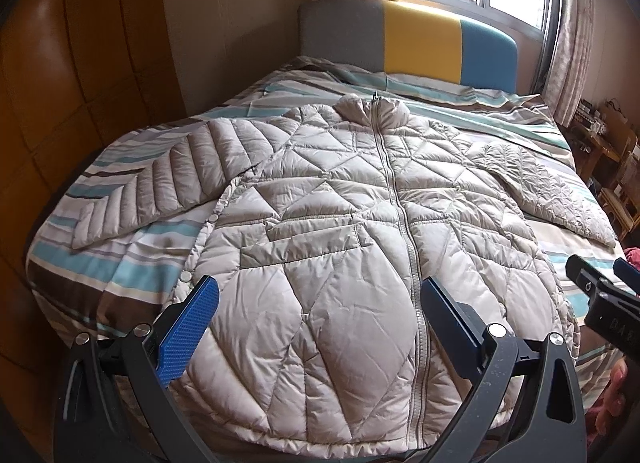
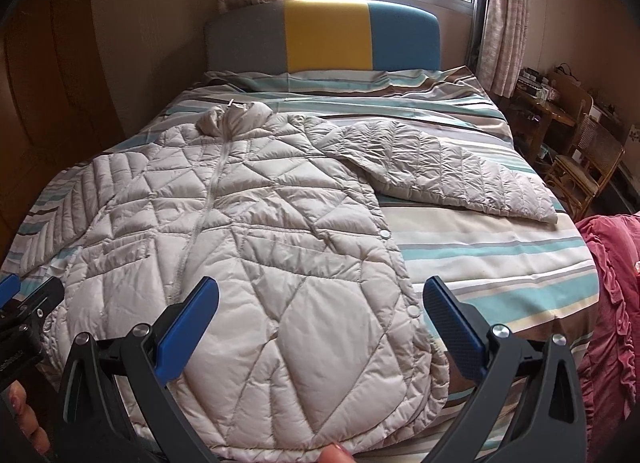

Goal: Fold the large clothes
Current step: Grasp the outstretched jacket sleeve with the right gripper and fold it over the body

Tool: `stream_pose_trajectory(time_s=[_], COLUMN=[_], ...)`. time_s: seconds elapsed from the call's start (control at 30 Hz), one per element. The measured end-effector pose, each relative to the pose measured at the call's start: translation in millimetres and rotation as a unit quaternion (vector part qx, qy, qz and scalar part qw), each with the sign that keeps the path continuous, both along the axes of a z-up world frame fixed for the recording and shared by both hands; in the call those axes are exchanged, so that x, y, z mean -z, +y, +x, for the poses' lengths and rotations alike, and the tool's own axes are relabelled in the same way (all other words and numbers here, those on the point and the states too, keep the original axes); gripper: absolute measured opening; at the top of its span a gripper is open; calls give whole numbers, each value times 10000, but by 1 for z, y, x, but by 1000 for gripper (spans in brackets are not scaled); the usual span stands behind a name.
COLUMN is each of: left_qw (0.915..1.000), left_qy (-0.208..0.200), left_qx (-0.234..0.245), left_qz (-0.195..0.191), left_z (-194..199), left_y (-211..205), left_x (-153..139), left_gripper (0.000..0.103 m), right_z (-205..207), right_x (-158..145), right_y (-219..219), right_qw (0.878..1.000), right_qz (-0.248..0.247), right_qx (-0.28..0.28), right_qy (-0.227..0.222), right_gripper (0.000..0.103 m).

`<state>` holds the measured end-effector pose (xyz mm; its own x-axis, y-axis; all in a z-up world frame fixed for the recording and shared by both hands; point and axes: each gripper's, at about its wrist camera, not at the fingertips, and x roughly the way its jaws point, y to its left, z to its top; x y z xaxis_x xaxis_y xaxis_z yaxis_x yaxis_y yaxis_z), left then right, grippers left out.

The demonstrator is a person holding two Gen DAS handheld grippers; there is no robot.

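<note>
A beige quilted puffer jacket (image 1: 340,223) lies flat and zipped, front up, on the striped bed, collar toward the headboard; it also shows in the right wrist view (image 2: 256,231). Its left sleeve (image 1: 160,183) and right sleeve (image 2: 460,179) are spread out to the sides. My left gripper (image 1: 320,319) is open and empty, hovering above the jacket's lower hem. My right gripper (image 2: 320,319) is open and empty above the hem's right part, its fingers straddling the jacket's side edge. Each gripper shows at the edge of the other's view: the right gripper (image 1: 600,287) and the left gripper (image 2: 24,303).
The bed (image 2: 500,255) has a striped teal, brown and white cover and a grey, yellow and blue headboard (image 2: 324,35). A wooden wardrobe (image 1: 80,63) stands left. A wicker chair (image 2: 588,167) and a cluttered table stand right. A pink ruffled fabric (image 2: 612,323) lies at the bed's right.
</note>
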<state>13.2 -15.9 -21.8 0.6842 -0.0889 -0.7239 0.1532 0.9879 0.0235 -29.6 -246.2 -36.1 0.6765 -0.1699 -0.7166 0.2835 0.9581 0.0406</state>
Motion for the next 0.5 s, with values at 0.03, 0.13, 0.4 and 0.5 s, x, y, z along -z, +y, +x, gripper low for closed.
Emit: stream_pose_trajectory(time_s=[0.03, 0.13, 0.4, 0.5], left_qw=[10000, 9999, 9993, 9984], left_qy=[37, 132, 8, -127], left_qx=[-1, -9, -141, -242], left_qz=[0, 21, 336, 493], left_z=[3, 13, 50, 71], left_y=[-1, -3, -9, -8], left_x=[2, 8, 26, 35], left_gripper=[100, 100, 100, 100], right_z=[3, 13, 42, 61], right_x=[1, 9, 38, 55], right_y=[-3, -18, -90, -132], right_qw=[10000, 9997, 9948, 9935], right_qz=[-19, -49, -269, -112], right_qx=[39, 226, 964, 1134], right_qy=[40, 110, -192, -67], right_gripper=[101, 101, 101, 101])
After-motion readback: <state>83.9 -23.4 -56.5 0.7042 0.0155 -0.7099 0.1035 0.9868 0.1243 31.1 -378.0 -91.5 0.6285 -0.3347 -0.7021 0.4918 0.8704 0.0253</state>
